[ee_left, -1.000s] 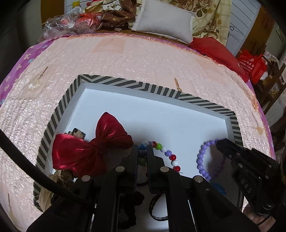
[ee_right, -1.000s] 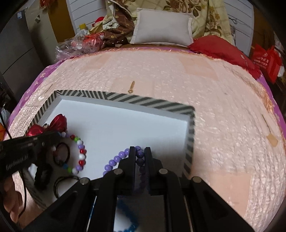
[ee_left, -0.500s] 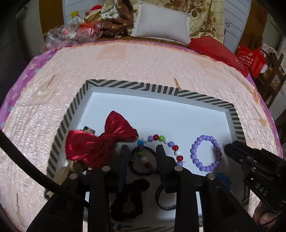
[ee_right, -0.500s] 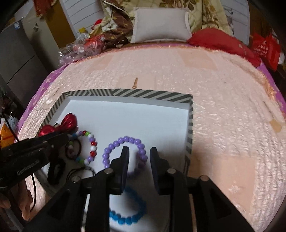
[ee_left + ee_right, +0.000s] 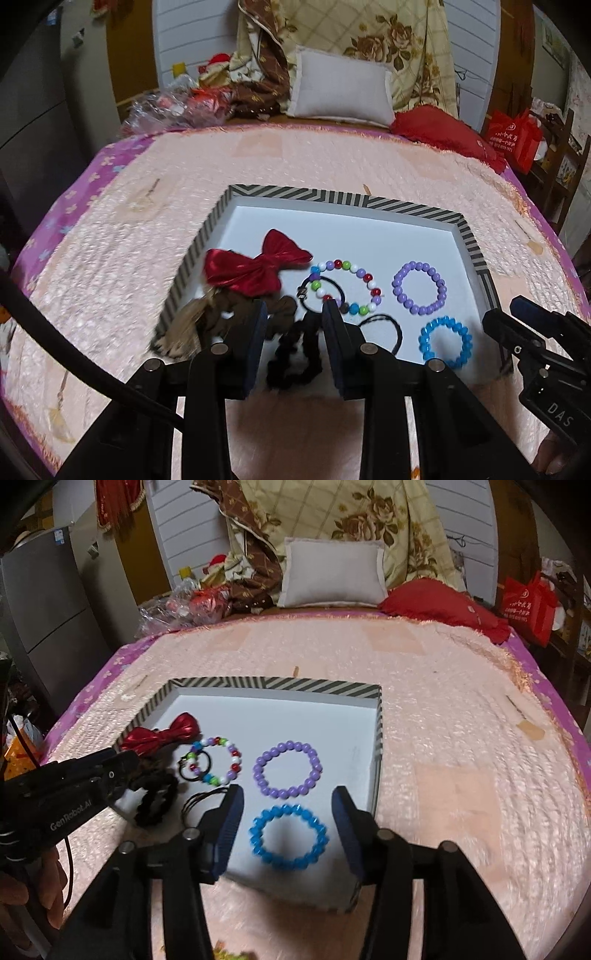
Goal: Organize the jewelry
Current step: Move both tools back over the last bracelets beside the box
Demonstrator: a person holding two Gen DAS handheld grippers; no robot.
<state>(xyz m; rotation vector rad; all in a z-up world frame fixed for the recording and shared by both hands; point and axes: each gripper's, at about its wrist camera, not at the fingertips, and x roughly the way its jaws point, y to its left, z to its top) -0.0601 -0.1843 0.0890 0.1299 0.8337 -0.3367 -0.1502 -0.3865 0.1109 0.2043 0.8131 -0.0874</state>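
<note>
Our left gripper [image 5: 295,321] hangs with its jaws spread and nothing between them, above the near edge of the tray [image 5: 334,201], with the black scrunchie [image 5: 291,360] lying in the gap below and the multicoloured bead bracelet [image 5: 345,286] just beyond the fingertips. Our right gripper [image 5: 286,805] is spread wide too and grips nothing; the blue bead bracelet [image 5: 288,838] lies in the tray between and below its fingers, and the purple bead bracelet [image 5: 288,770] sits just past it. Each bracelet is a closed ring of round beads; the mixed one carries white, red, green, purple and blue beads, and a thin black hair tie [image 5: 319,295] overlaps its left side. The tray is shallow, white inside, with a black-and-white striped rim, and rests on the pink bedspread [image 5: 461,709]. It also holds a shiny red bow [image 5: 255,269] at the left, a brown fabric piece [image 5: 221,317] beneath the bow, and another thin black loop [image 5: 384,328] near the front.
</note>
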